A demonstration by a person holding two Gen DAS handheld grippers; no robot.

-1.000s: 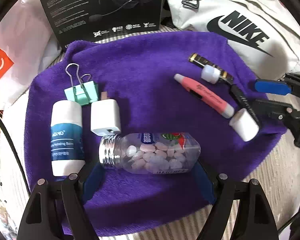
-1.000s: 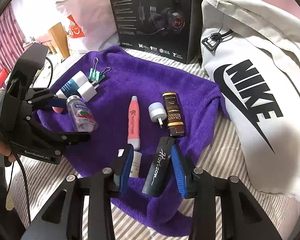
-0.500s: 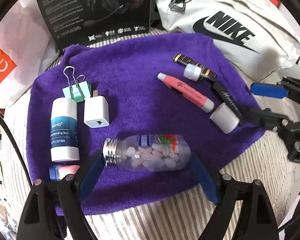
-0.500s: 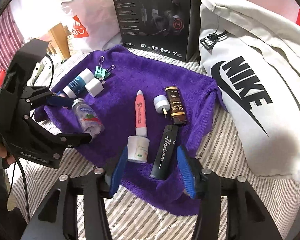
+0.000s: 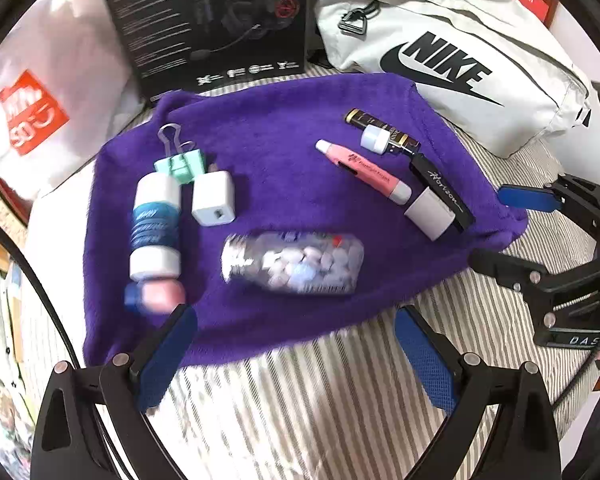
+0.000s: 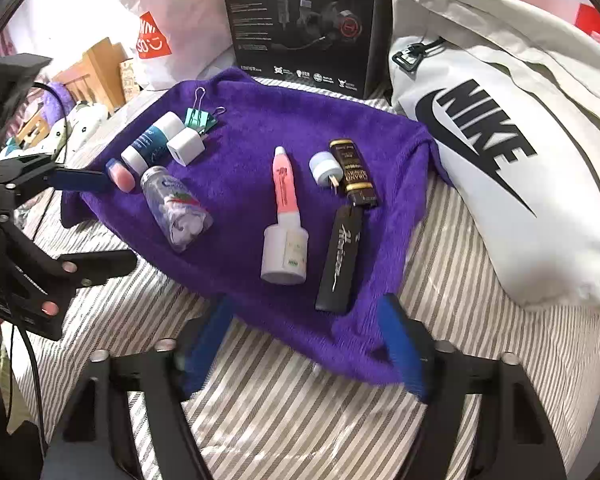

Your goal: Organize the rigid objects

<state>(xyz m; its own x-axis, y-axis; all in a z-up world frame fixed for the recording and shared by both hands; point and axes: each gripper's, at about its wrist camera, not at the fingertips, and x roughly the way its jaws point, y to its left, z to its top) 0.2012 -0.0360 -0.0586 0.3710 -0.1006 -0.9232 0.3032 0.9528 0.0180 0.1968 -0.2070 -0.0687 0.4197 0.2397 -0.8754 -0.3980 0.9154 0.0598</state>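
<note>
Left wrist view: both grippers, left gripper (image 5: 296, 344) and right gripper (image 6: 308, 344), had backed off the towel (image 5: 284, 152), wide open and empty. Candy bottle (image 5: 292, 262) stayed near the front edge, so sorting looked about done.

Both views above purple towel (image 5: 284, 140)

The white bag (image 6: 520, 168) carries "NIKE" in big black letters beside the swoosh. The slim black case (image 6: 339, 258) on the purple towel reads "Horizon" in white script. Other labels are too small or blurred to read.
</note>
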